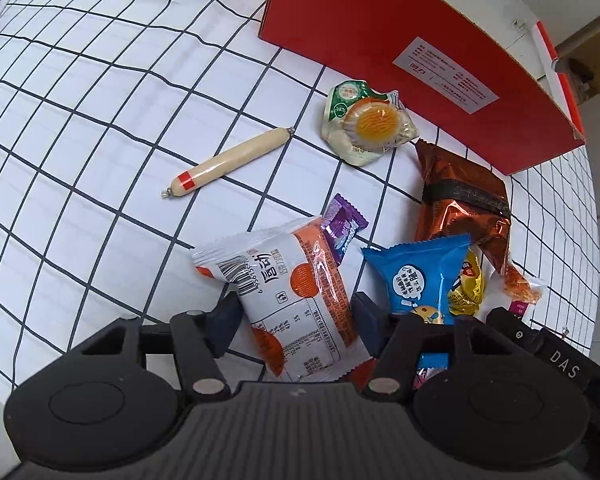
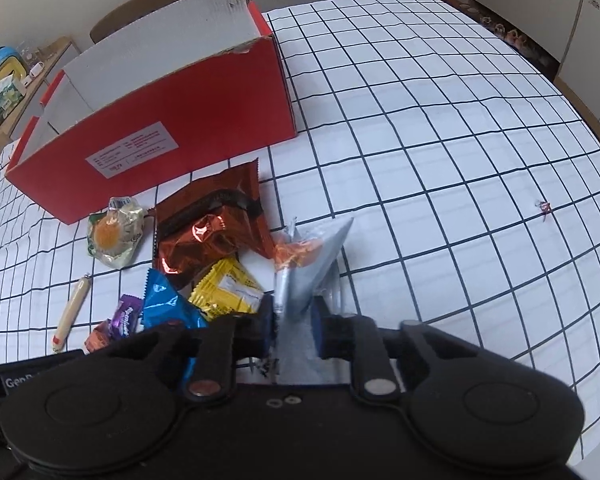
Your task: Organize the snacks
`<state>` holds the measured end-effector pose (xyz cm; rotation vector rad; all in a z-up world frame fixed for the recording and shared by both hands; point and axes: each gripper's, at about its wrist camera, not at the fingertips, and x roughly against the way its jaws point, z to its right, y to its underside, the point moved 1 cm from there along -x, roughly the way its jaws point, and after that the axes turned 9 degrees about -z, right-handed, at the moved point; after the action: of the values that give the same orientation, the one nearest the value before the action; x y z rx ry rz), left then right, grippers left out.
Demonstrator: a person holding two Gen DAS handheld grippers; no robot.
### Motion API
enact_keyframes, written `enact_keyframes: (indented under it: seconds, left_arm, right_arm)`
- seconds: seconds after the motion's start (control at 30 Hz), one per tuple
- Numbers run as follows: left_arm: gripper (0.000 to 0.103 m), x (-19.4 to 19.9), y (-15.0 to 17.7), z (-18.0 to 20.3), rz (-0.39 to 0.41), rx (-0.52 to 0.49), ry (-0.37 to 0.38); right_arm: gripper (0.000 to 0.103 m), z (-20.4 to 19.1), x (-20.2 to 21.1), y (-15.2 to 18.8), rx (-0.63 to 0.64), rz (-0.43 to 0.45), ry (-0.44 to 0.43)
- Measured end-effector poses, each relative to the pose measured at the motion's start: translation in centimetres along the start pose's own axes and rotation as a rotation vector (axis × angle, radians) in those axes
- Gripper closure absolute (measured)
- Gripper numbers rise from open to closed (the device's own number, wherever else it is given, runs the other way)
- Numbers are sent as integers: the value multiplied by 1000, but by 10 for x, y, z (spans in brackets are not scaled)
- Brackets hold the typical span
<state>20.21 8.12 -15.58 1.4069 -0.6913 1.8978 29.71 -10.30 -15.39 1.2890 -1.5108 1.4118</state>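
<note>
Surface: checked tablecloth (image 2: 440,128), red box (image 2: 188,120) beside snacks | left gripper (image 1: 296,314) pinched white packet (image 1: 300,304) | right gripper (image 2: 294,320) pinched silver packet (image 2: 308,272) | cabinets (image 2: 540,4) behind.

The box (image 2: 152,120) stands near the table's (image 2: 440,120) far edge. Before it lie the jelly cup (image 2: 114,236) and foil packet (image 2: 208,224), the sausage (image 2: 70,308) further left, more packets (image 2: 224,292) nearer.
</note>
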Motion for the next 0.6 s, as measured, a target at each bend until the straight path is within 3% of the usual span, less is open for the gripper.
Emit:
enact_keyframes:
  seconds: [0.6]
  left_arm:
    - [46,35,17,-14,93,-95,-18]
  right_arm:
    - [93,3,37,20,21,73,11]
